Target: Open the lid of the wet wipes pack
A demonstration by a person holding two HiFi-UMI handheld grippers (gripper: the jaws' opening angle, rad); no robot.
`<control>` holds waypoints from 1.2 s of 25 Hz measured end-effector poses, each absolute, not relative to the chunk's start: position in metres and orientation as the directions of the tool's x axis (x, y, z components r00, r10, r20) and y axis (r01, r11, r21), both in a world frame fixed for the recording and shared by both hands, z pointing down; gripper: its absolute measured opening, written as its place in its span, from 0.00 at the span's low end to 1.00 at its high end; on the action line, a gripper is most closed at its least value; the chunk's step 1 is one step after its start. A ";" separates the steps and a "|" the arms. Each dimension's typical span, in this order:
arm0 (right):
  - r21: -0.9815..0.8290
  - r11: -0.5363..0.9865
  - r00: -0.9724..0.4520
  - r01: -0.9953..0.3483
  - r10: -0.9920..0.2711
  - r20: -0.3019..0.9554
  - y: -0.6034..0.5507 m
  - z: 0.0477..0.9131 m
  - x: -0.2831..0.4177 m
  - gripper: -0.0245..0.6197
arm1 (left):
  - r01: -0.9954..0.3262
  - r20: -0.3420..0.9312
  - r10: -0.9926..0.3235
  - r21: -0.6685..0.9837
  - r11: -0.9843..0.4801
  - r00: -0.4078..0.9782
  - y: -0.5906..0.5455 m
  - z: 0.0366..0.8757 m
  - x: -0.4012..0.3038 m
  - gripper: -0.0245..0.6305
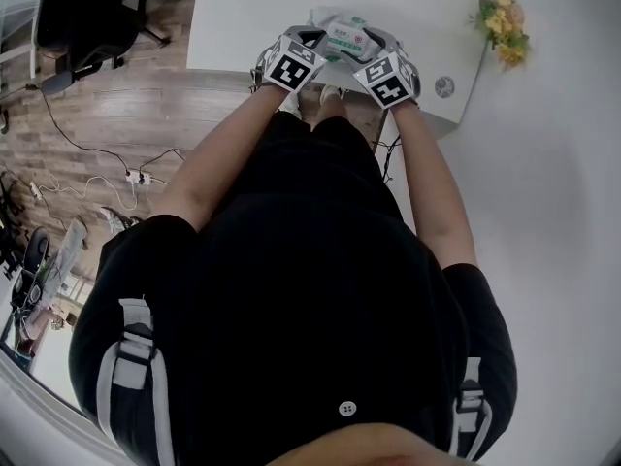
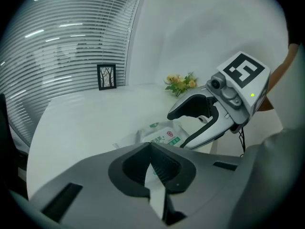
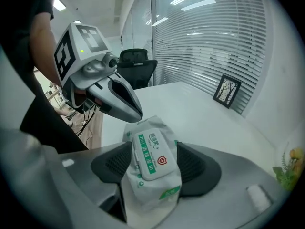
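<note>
Gripping the soft pack [image 3: 152, 194], the right gripper [image 3: 152, 163] may crush it, while the left gripper [image 2: 151, 168], nipping its edge, could miss the lid [image 3: 148, 154]

in the head view the wet wipes pack [image 1: 344, 37] is largely covered by the left gripper [image 1: 296, 58] and right gripper [image 1: 383, 71], the print on its lid [image 3: 150, 155] is too small to be read, and the white strip [image 2: 155, 198] pinched in the left jaws, its far end hidden, is perhaps the pack's edge.

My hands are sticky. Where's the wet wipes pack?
In the right gripper view, the wet wipes pack is clamped in the right gripper, above the white table.
</note>
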State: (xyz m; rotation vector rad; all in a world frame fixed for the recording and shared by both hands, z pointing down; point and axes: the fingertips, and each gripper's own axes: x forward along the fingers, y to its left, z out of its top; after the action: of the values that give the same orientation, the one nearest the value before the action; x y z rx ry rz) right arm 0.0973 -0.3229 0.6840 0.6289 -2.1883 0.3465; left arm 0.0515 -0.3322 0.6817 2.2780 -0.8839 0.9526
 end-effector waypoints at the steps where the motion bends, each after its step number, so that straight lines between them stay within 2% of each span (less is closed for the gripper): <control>1: -0.033 0.840 -0.541 -0.541 -0.317 0.779 -0.322 0.686 0.097 0.50 | -0.732 0.765 -0.361 0.204 -0.650 0.533 -0.331 0.686 0.051 0.05; 9: 0.013 0.857 -0.481 -0.515 -0.302 0.823 -0.320 0.703 0.102 0.50 | -0.761 0.803 -0.327 0.224 -0.609 0.499 -0.328 0.715 0.047 0.05; 22: 0.118 0.918 -0.399 -0.378 -0.277 0.874 -0.320 0.725 0.091 0.50 | -0.778 0.815 -0.303 0.258 -0.574 0.494 -0.327 0.730 0.047 0.05; 30: 0.142 0.914 -0.384 -0.379 -0.296 0.875 -0.324 0.725 0.093 0.50 | -0.779 0.810 -0.306 0.266 -0.568 0.500 -0.329 0.732 0.048 0.05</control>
State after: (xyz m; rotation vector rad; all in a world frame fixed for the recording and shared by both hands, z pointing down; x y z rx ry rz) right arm 0.0930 -0.3238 0.7251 0.4878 -1.9954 0.0974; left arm 0.0484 -0.3288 0.7319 2.1158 -0.8858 0.9704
